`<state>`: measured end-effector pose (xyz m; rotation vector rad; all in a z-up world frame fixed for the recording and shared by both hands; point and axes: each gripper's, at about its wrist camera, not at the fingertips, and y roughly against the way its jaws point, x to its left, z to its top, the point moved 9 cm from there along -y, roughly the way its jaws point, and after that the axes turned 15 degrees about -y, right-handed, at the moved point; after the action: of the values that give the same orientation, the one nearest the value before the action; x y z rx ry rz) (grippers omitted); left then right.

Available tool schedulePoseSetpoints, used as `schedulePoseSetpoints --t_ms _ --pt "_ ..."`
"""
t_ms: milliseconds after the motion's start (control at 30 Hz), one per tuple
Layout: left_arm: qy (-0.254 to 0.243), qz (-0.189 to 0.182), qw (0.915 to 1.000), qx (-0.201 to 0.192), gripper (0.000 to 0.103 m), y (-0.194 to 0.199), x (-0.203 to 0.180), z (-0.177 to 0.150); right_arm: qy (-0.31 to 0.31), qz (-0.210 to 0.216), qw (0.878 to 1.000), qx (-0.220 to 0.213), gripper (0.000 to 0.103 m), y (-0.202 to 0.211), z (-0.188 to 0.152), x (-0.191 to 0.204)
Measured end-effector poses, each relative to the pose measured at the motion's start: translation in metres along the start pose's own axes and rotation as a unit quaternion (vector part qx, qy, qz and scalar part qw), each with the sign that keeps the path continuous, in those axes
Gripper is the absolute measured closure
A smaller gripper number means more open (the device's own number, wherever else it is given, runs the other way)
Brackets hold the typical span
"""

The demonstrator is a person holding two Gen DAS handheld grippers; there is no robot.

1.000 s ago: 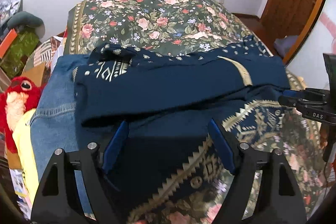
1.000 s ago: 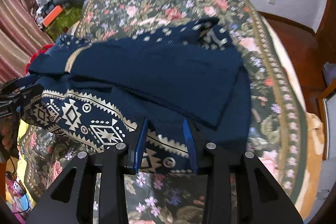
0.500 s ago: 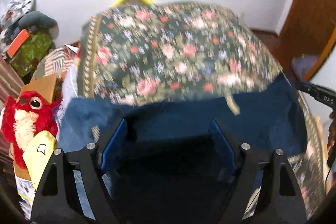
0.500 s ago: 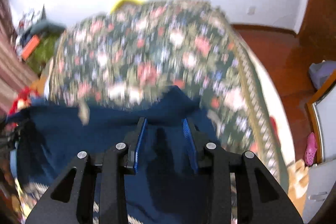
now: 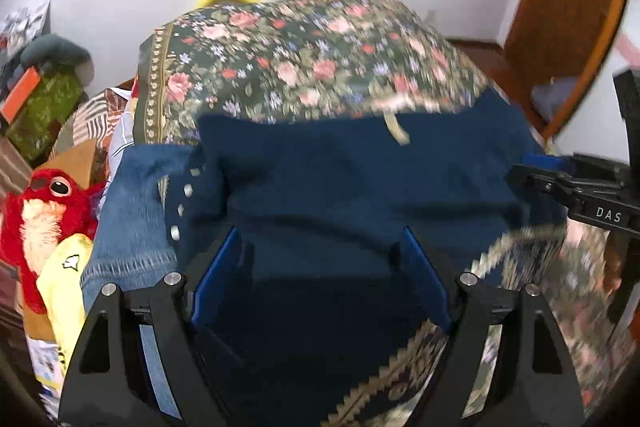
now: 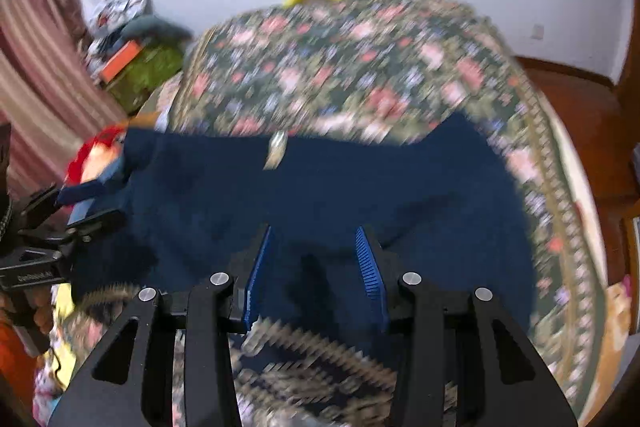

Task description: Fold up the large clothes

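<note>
— Presently, we find the navy garment (image 5: 360, 187) lying across the near part of the bed (image 5: 304, 67), its patterned zigzag border (image 6: 320, 343) toward us. What of the tongs?

— We note the left tongs (image 5: 320, 291) standing wide apart over the dark cloth, pointing steeply down at it. Cloth fills the space between the blue pads (image 5: 216, 283), but we see no pinch or gathered fold there, so we judge nothing is gripped. The right tongs (image 6: 316, 275) are opening at this moment; navy fabric lies between and below the fingers, and the pads do not appear to press on it.

— Why the positions, in our reading?

— We judge a fold has just been laid over, with a hand at each side of the garment so that the edge lands level across its width. The right tongs letting go fits that: the cloth is left to settle flat.

— Surroundings?

— We record denim (image 5: 132, 211) and a yellow item (image 5: 64, 291) under or beside the garment's left edge, and a red plush toy (image 5: 44, 211) beyond that. Both views are blurred, so we cannot confirm how squarely the edges meet.

— Remaining work?

— We consider that a further fold is probably needed, the garment lying broad.
</note>
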<state>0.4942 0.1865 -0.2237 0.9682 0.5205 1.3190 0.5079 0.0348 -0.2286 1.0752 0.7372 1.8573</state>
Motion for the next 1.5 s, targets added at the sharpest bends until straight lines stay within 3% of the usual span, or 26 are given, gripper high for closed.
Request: schedulePoseSetpoints --t_ms 133,300,367,500,700,800,867,1000,1133,1300,1500 --pt "-0.040 0.027 0.9986 0.022 0.021 -0.009 -0.008 -0.028 0.032 -0.040 0.998 0.030 0.047 -0.021 -0.034 -0.010" --pt "-0.033 0.047 0.9983 -0.011 0.018 0.010 -0.005 -0.052 0.038 -0.060 0.997 0.033 0.043 -0.017 -0.056 -0.040" --pt "-0.033 0.069 0.9969 -0.016 0.013 0.018 -0.003 -0.064 0.035 -0.053 0.997 0.035 0.043 -0.009 -0.062 -0.051" --pt "-0.007 0.078 0.9969 -0.008 0.008 0.024 0.008 -0.089 0.033 -0.099 0.994 0.033 0.043 0.005 -0.071 -0.071" --pt "0.050 0.075 0.9953 -0.035 0.008 0.050 0.019 -0.116 -0.006 -0.107 0.994 0.036 0.042 0.022 -0.084 -0.092" --pt "0.065 0.107 0.9913 -0.042 0.008 0.067 0.023 -0.127 -0.029 -0.104 0.994 0.035 0.042 0.031 -0.088 -0.099" --pt "0.084 0.102 0.9899 -0.051 0.008 0.073 0.025 -0.134 -0.039 -0.104 0.993 0.032 0.042 0.038 -0.091 -0.101" --pt "0.155 0.071 0.9827 -0.073 0.008 0.083 0.031 -0.155 -0.047 -0.096 0.994 0.027 0.042 0.047 -0.094 -0.102" --pt "0.237 -0.032 0.9654 -0.103 0.008 0.077 0.016 -0.167 -0.045 -0.095 0.994 0.027 0.042 0.051 -0.097 -0.099" --pt "0.265 -0.087 0.9559 -0.092 0.010 0.052 -0.005 -0.163 -0.041 -0.089 0.995 0.029 0.042 0.052 -0.100 -0.092" --pt "0.304 -0.144 0.9370 -0.092 0.032 0.030 -0.013 -0.142 -0.018 -0.102 0.994 0.030 0.042 0.051 -0.102 -0.088"
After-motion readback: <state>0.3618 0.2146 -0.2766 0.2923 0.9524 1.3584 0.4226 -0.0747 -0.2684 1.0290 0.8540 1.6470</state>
